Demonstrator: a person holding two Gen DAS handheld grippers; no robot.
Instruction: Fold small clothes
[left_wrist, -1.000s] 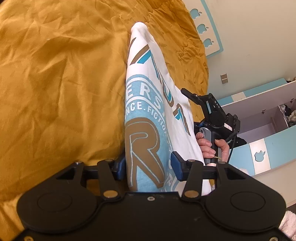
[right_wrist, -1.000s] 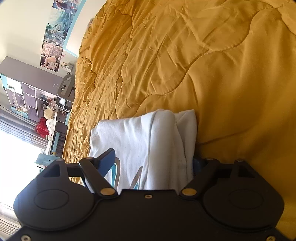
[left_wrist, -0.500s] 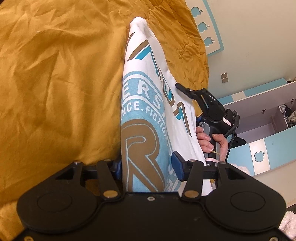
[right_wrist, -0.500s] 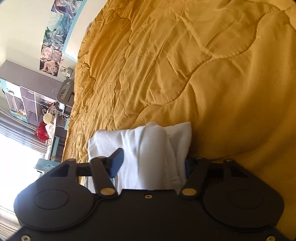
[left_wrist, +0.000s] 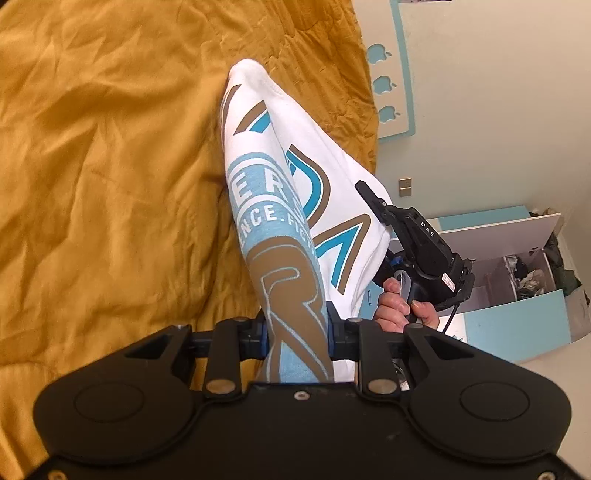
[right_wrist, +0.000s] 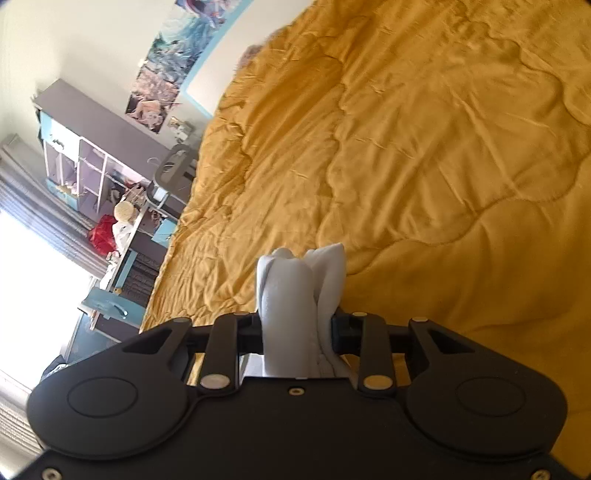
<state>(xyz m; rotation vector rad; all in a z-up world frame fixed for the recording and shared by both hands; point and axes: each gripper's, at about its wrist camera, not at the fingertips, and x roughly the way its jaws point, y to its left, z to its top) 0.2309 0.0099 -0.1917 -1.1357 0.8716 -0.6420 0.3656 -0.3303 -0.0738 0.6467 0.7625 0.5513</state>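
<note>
Both grippers' fingers closing on the white shirt (left_wrist: 295, 206), its far edge hidden behind folds.

A bed covered by a rumpled mustard-yellow quilted bedspread (left_wrist: 110, 155). The far end of a white printed T-shirt (left_wrist: 258, 122) seems to touch it; otherwise bare wrinkled fabric.

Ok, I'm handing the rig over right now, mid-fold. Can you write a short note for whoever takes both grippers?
Left gripper: jaws closing on the printed end of the white T-shirt with blue and brown lettering.
Right gripper: jaws closing on a bunched plain white part of it.
Shirt: stretched between both grippers, its far end on the mustard-yellow quilted bedspread.
Done: both grips taken.
Left: complete the fold, lay it flat, release.
</note>
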